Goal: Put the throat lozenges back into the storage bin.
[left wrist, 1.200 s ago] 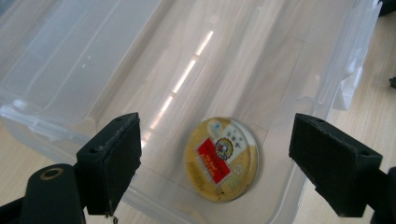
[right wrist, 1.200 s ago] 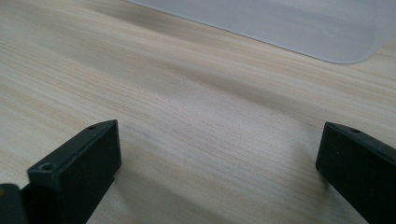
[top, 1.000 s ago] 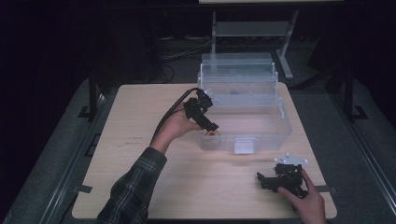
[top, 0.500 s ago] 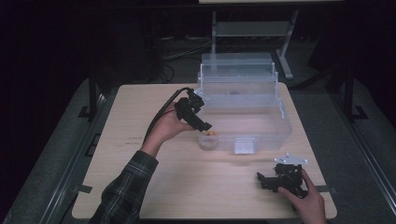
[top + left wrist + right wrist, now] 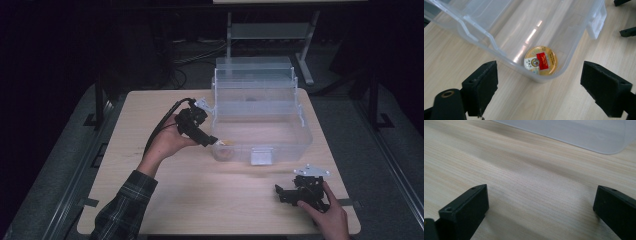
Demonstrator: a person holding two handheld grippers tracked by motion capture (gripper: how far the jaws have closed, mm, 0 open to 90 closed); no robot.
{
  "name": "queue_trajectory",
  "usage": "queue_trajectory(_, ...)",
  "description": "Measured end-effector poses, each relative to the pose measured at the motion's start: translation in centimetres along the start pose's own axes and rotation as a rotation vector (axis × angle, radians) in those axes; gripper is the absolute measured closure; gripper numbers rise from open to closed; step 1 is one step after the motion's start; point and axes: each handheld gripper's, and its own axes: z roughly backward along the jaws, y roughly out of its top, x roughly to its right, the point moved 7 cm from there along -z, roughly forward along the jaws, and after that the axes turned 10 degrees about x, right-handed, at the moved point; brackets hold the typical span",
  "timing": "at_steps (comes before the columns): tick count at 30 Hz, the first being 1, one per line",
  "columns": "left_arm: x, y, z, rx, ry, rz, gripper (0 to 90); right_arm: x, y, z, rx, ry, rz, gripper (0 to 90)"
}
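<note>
Left tool (image 5: 539, 85) backs up from clear box (image 5: 300, 131), jaws spread wide, holding nothing. Round gold tin (image 5: 540, 60) now sits in box's near left corner. Drop looks done. Right tool (image 5: 282, 192) rests on counter (image 5: 150, 115), near right, jaws spread.

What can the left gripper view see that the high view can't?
The left gripper view shows the gold tin's lid up close, with its red label, lying in a corner of the clear box, between the left tool's open jaws. The high view shows the whole wooden table, the person's hands, the right tool resting near the table's front edge, and the dark floor around. Both show the box, the tin and the tabletop.
</note>
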Motion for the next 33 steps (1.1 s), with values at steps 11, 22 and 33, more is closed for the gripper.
queue_trajectory(11, 0.5, -2.6, 1.4, 0.017, 0.025, 0.034, 11.6, 0.0, 0.0, 0.0, 0.001, -0.003, -0.001, 0.0)
queue_trajectory(22, 0.7, -5.5, 2.7, 0.034, 0.052, 0.058, 11.6, 0.0, 0.0, 0.0, 0.000, -0.003, -0.001, 0.0)
queue_trajectory(33, 1.2, -10.3, 3.6, 0.050, 0.079, 0.113, 11.9, 0.0, 0.0, 0.0, 0.000, -0.002, 0.000, 0.0)
